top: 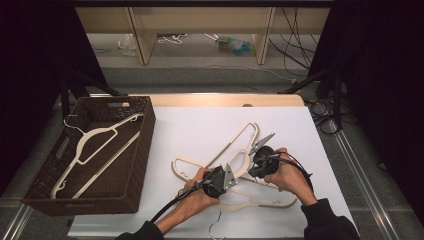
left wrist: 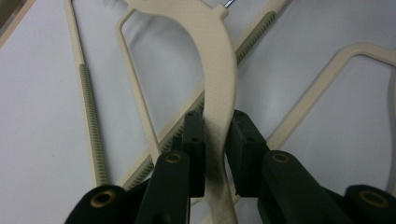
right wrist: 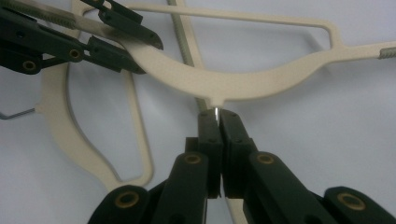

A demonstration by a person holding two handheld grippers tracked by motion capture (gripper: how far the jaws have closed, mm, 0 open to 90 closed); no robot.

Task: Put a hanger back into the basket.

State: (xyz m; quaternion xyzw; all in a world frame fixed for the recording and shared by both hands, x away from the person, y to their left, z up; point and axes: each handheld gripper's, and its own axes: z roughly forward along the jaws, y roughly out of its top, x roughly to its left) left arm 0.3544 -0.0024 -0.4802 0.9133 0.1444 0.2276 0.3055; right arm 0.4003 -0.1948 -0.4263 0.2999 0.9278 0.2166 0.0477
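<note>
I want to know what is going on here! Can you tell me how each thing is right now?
Left gripper: shut on the hanger's broad arm.
Right gripper: shut on the hanger's metal hook.
Held hanger: gripped at two places, above the others.
Other hangers on the table: lying flat, crossed.
Basket: upright, open-topped.
Hanger in the basket: lying inside.

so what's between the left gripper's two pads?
The cream hanger's broad arm runs up between the left gripper's pads, which are pressed against it, seen in the left gripper view.
</note>
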